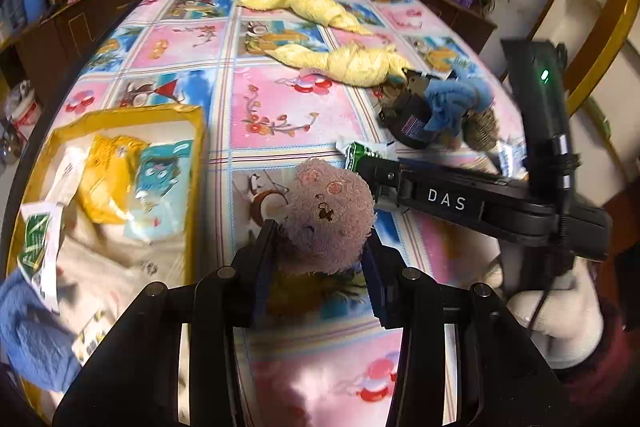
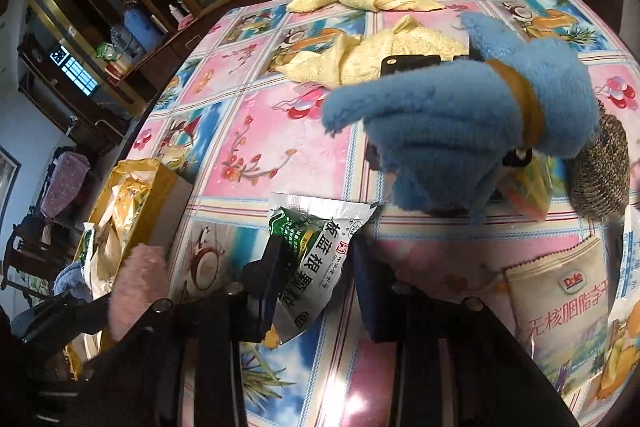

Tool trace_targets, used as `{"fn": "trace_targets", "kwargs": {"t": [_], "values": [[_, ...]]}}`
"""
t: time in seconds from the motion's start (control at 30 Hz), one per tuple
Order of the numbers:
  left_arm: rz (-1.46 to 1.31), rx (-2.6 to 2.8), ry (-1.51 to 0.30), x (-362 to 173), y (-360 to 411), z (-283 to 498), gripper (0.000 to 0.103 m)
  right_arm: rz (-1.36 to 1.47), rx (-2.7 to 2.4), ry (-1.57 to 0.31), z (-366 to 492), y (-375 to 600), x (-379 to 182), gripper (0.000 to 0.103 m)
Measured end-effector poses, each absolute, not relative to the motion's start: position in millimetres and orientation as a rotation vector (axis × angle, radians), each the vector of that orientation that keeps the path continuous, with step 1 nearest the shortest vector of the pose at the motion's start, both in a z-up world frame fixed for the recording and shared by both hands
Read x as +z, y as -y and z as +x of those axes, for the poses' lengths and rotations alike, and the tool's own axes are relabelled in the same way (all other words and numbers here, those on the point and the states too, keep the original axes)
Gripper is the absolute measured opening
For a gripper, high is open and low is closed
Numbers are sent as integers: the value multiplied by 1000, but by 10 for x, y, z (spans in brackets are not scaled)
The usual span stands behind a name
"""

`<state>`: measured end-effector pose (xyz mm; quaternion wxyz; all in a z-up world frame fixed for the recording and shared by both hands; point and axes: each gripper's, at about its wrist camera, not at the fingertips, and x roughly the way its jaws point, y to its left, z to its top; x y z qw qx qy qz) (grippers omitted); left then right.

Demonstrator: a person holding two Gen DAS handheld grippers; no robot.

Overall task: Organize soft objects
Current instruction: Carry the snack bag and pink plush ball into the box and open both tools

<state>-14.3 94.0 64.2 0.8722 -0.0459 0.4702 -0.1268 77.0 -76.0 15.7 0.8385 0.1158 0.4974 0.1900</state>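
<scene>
The counter (image 1: 280, 115), covered in a pink and blue picture-tile cloth, filled both views. At about nine o'clock in the left wrist view a yellow box (image 1: 120, 195) sat on it, packed with packets and cloth, a blue towel (image 1: 32, 331) bunched at its near corner. Two yellow towels lay twisted toward twelve o'clock, the far yellow towel (image 1: 308, 7) near the counter's back edge and the near yellow towel (image 1: 352, 61) just in front of it.

The left gripper (image 1: 320, 251) had its jaws clenched on a pink plush ball (image 1: 330, 215), which stood up between the pads at the centre of that view, lifted off the cloth. At three o'clock the right gripper (image 1: 360, 167) reached in from the side, the lettering DAS on its arm.

In the right wrist view, the right gripper (image 2: 312, 267) had its jaws closed on a green and silver packet (image 2: 312, 251), the left pad pressed against it near six o'clock. A blue plush toy (image 2: 460, 115) with a tan band stood at about two o'clock on the counter, a brown knitted item (image 2: 600, 167) just beside it at three o'clock. A Dole fruit pouch (image 2: 560, 311) lay at four o'clock. The pink plush showed blurred at eight o'clock beside the yellow box.
</scene>
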Motion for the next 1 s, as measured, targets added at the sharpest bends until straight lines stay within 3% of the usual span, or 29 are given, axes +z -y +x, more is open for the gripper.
{"fn": "trace_targets", "kwargs": {"t": [0.43, 0.77, 1.0], "values": [[-308, -85, -886, 782, -2012, -842, 40, 307, 483, -968, 329, 918, 507, 33], [-392, 91, -877, 567, -2655, -1258, 40, 187, 650, -955, -21, 199, 700, 33], [-299, 135, -897, 474, -2599, -1299, 42, 89, 744, -983, -170, -432, 659, 33]]}}
